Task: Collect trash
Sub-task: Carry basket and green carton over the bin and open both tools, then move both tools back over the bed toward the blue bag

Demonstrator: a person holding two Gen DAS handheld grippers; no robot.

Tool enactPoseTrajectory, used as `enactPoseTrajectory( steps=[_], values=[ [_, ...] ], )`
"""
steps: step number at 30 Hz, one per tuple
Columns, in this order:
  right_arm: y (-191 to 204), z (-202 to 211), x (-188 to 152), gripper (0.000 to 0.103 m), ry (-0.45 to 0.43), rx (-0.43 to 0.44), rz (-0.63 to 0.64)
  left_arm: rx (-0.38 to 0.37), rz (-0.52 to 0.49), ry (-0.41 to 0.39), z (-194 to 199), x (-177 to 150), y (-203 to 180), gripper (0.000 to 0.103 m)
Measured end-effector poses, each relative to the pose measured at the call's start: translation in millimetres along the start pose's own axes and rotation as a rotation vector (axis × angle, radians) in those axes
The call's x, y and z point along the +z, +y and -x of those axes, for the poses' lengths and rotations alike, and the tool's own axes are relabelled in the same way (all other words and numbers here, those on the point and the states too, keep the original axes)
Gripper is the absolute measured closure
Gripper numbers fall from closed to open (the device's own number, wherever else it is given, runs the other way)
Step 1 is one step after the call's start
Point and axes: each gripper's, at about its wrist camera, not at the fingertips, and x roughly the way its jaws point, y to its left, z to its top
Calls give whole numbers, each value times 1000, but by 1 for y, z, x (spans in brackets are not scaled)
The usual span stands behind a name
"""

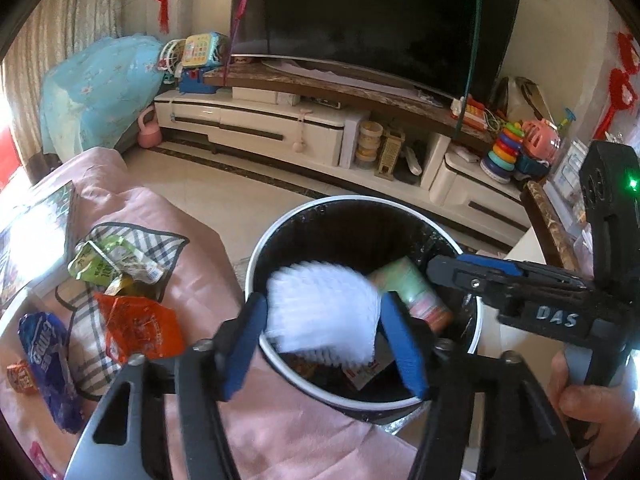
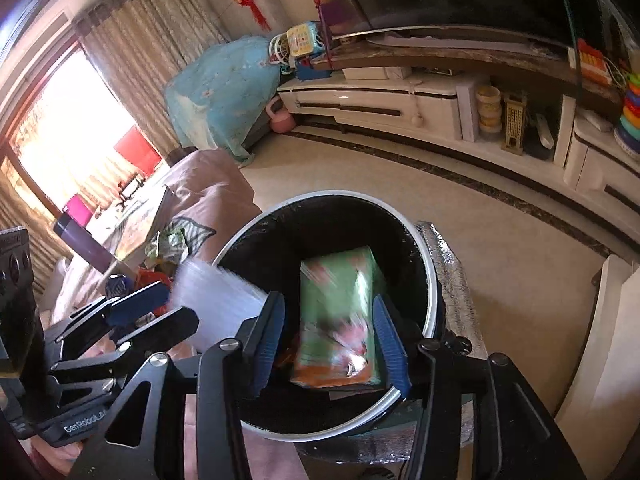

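A round bin [image 1: 360, 199] with a white rim and black liner stands under both grippers. My left gripper [image 1: 322, 300] is over its near rim, jaws apart, with a blurred white crumpled piece [image 1: 320, 312] between the blue pads, which do not seem to press on it. From the right wrist view, the same white piece [image 2: 216, 304] shows beside the left gripper [image 2: 176, 304]. My right gripper [image 2: 328, 302] is open above the bin [image 2: 332, 194]. A blurred green package [image 2: 340, 320] lies loose between its pads, with a gap at the left pad.
On the pink cover [image 1: 200, 240] left of the bin lie a green wrapper [image 1: 108, 264], an orange wrapper [image 1: 140, 328] and a blue pack [image 1: 48, 360]. A hand [image 1: 592, 400] holds the right gripper [image 1: 444, 268]. Behind are floor and a TV cabinet [image 1: 260, 128].
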Motion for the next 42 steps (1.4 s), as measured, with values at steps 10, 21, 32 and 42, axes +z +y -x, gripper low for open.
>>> enactPoseTrajectory(
  steps=[10, 21, 32, 42],
  values=[
    [16, 23, -19, 14, -77, 57, -11, 31, 83, -27, 39, -44, 22, 23],
    [73, 34, -62, 4, -94, 136, 24, 95, 192, -70, 108, -112, 62, 21],
    [133, 8, -93, 4, -48, 192, 106, 152, 303, -78, 158, -156, 103, 21],
    [167, -14, -92, 5, -47, 212, 195, 162, 393, -69, 161, -161, 137, 21]
  ],
)
